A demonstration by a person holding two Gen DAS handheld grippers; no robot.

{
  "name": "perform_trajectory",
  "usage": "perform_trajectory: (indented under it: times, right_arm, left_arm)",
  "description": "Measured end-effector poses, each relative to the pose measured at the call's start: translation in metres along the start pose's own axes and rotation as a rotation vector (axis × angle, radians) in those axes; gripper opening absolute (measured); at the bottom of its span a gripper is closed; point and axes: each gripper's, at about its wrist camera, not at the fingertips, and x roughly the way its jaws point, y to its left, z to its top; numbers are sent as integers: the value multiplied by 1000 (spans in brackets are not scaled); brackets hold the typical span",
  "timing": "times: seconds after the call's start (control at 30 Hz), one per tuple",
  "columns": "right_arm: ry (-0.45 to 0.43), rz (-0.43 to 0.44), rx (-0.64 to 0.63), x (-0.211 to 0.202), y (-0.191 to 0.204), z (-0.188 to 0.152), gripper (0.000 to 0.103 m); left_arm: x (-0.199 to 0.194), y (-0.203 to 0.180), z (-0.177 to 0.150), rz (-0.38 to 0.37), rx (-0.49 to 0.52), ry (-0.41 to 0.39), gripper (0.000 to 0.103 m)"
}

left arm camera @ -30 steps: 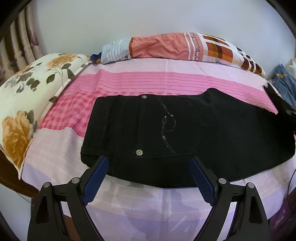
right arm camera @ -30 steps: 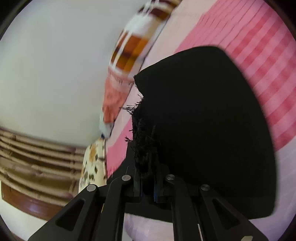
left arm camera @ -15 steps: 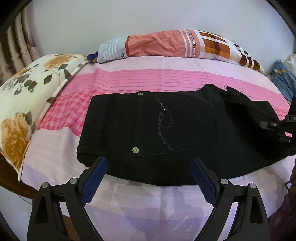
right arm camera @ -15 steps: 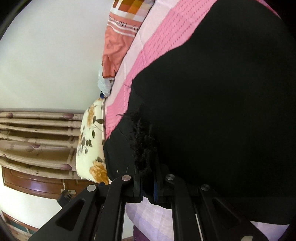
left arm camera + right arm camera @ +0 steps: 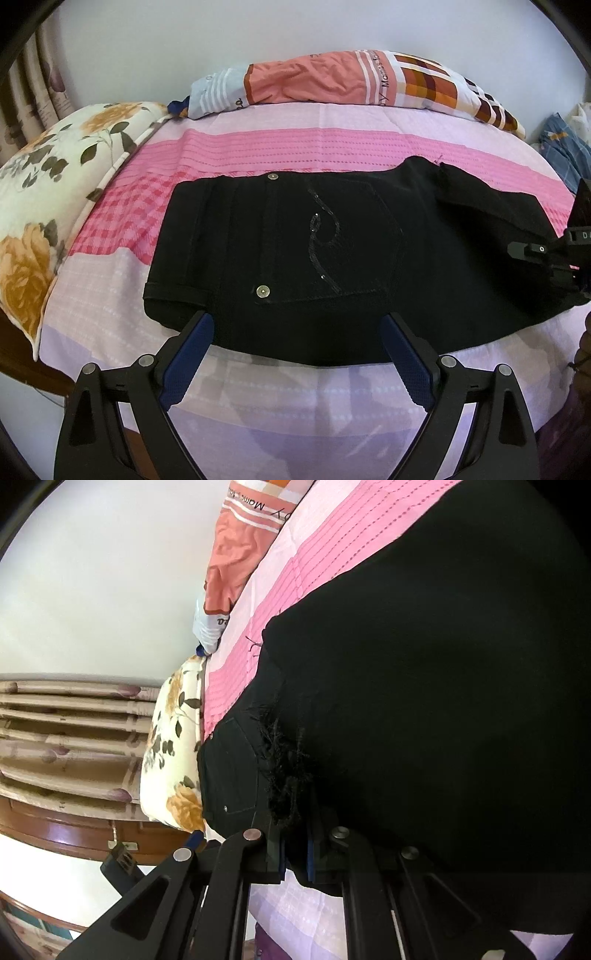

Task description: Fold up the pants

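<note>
Black pants lie flat on the pink striped bed, waistband to the left, a sequinned back pocket facing up. Their legs are folded back from the right and lie over the seat. My left gripper is open and empty, hovering at the pants' near edge. My right gripper is shut on the frayed hem of the pant legs; it also shows at the right edge of the left wrist view. The black fabric fills most of the right wrist view.
A floral pillow lies at the bed's left end. A rolled orange-patterned quilt lies along the wall. Blue clothing sits at the far right. A wooden bed frame and curtains stand beyond the pillow.
My right gripper has carried the hem leftward over the pants, laying the legs onto the seat. My left gripper has stayed open at the near edge.
</note>
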Motion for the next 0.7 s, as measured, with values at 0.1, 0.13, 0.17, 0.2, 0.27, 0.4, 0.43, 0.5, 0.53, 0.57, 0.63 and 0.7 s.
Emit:
perform_trajectory:
  times: [0.1,0.13,0.17,0.2,0.27,0.4,0.43,0.5,0.53,0.57,0.63,0.7]
  right_arm:
    - [5,-11,-13,6,6,0,9]
    - [5,-15,-16,7,6,0,9]
    - [5,-21,-18,8,6,0,9]
    - [7,-24,-18,9,6,-1,9]
    - [10,-27,-15,10,5,-1,9]
    - [20,-34,-11,13,4,-3,12]
    - [21,-33,-13,13,4,-3,13]
    - [23,-32,-15,14,5,-4,14]
    - [29,-18,-10,15,5,-4,16]
    - [35,-3,-2,16,4,-4,19]
    - [45,16,2,18,5,-5,21]
    - [66,60,-2,21,7,-6,23]
  left_arm:
    - [1,0,0,-2,3,4,92]
    - [2,0,0,-3,3,5,92]
    - [2,0,0,-3,3,7,92]
    - [2,0,0,-5,3,8,92]
    - [3,0,-1,-8,2,13,92]
    - [6,-2,-2,-9,8,24,92]
    - [6,-3,-2,-10,9,25,92]
    - [7,-4,-3,-11,13,29,92]
    - [7,-5,-3,-11,15,29,92]
    - [7,-5,-3,-10,18,30,92]
    - [7,-7,-3,-8,22,30,92]
    - [7,-7,-3,-9,22,30,92]
